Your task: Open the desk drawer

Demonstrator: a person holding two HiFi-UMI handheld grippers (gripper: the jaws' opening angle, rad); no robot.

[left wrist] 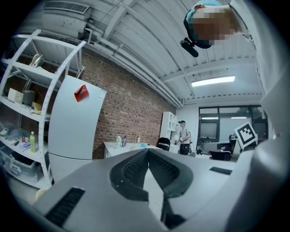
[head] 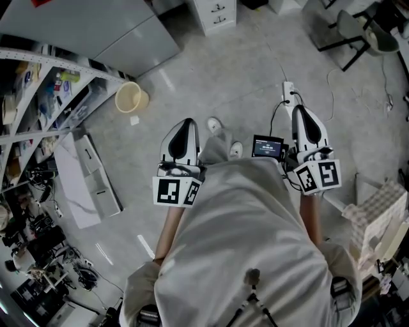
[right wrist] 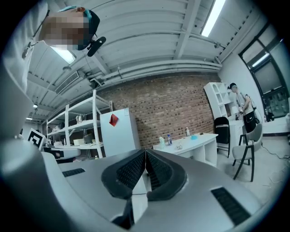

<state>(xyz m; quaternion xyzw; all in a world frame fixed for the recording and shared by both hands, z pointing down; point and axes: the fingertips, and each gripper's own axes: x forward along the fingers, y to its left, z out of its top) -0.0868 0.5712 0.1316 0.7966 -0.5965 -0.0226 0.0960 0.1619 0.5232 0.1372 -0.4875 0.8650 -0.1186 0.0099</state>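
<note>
My left gripper [head: 186, 122] and right gripper [head: 300, 110] are held level in front of the person's body, above the grey floor. Both are shut with nothing between the pads. In the left gripper view the left gripper [left wrist: 147, 151] points toward a white desk [left wrist: 122, 147] by the brick wall, some way off. The right gripper [right wrist: 145, 151] faces the same white desk [right wrist: 195, 141], which carries a few bottles. A white drawer unit [head: 215, 14] shows at the top edge of the head view, far from both grippers. No drawer front is clear in either gripper view.
A white fridge [left wrist: 74, 129] and a metal shelf rack [head: 38, 83] stand to the left. On the floor are a yellow bucket [head: 131, 97], a white box [head: 86, 179] and a power strip [head: 288, 89]. A chair [head: 358, 29] stands at the far right, and a person [right wrist: 240, 106] stands in the distance.
</note>
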